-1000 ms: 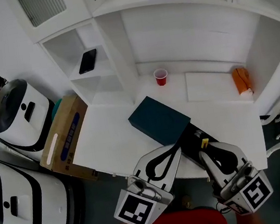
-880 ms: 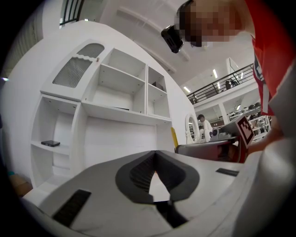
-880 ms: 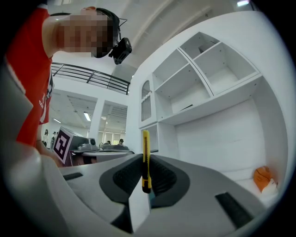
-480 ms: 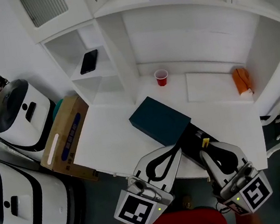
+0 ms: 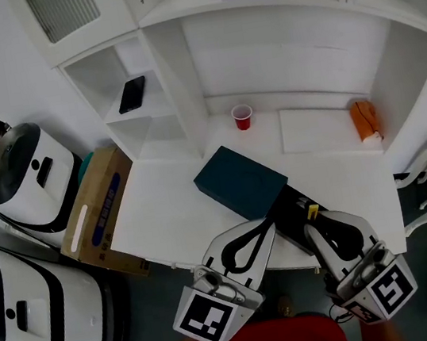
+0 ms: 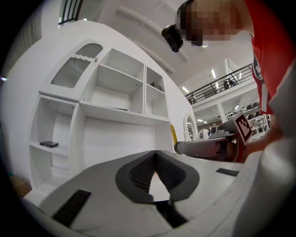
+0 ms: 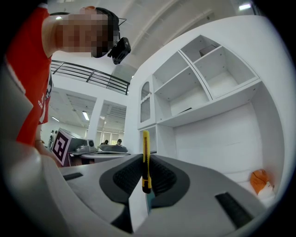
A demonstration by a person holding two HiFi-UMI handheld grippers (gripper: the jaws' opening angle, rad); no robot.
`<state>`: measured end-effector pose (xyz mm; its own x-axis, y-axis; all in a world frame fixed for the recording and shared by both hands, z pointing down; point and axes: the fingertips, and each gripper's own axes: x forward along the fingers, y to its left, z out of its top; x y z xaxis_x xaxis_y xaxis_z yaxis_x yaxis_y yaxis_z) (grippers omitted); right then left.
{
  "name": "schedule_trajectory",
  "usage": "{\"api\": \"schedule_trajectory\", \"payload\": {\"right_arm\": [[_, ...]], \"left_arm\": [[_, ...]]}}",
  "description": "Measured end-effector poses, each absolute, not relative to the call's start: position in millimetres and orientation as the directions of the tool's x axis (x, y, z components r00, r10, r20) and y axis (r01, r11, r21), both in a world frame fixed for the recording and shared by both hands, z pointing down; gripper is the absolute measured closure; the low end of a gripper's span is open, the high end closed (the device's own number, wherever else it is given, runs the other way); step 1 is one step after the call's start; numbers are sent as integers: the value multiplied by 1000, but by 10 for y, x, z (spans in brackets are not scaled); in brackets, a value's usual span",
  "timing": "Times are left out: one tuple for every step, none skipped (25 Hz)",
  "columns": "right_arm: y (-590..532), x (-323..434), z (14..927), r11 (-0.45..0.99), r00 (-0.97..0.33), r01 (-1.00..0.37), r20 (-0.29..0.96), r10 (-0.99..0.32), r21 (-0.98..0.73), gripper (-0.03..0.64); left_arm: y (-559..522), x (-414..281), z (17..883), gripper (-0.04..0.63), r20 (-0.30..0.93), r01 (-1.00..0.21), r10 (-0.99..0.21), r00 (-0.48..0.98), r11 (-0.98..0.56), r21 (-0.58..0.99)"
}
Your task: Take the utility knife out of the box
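Now yellow utility knife (image 7: 145, 147) is pinched upright by right gripper (image 7: 146, 163), just beside teal box (image 5: 239, 181). Left gripper (image 6: 155, 156) is seen closed, empty, at box's near edge.

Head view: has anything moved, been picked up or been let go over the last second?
Nothing visibly changed. The yellow utility knife stays clamped in the right claw by the black box. The left claw, the dark teal box and the red plastic cup sit where they were.
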<state>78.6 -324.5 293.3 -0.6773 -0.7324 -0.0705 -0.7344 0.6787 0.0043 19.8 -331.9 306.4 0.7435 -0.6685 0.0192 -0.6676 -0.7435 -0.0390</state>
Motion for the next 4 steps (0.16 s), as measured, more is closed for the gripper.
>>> {"api": "schedule_trajectory", "payload": {"right_arm": [[-3242,785,2933,679,-677,-734,-70,-732,4,556],[-3239,784,2935,679,-678,-734,-69,-732,4,555],[-3235,783,2937,679,-678,-734,-68,-732,3,555],[-3232,783,2940,679,-678,-734,-68,-732,3,555]], "left_arm": [[-3317,199,3065,588,18,-667,-668,744,-744,-40],[-3315,201,3065,588,17,-667,-668,744,-744,-42],[-3312,203,3066,588,16,-666,-667,745,-744,-43],[-3310,205,3066,588,14,-666,-667,745,-745,-44]]}}
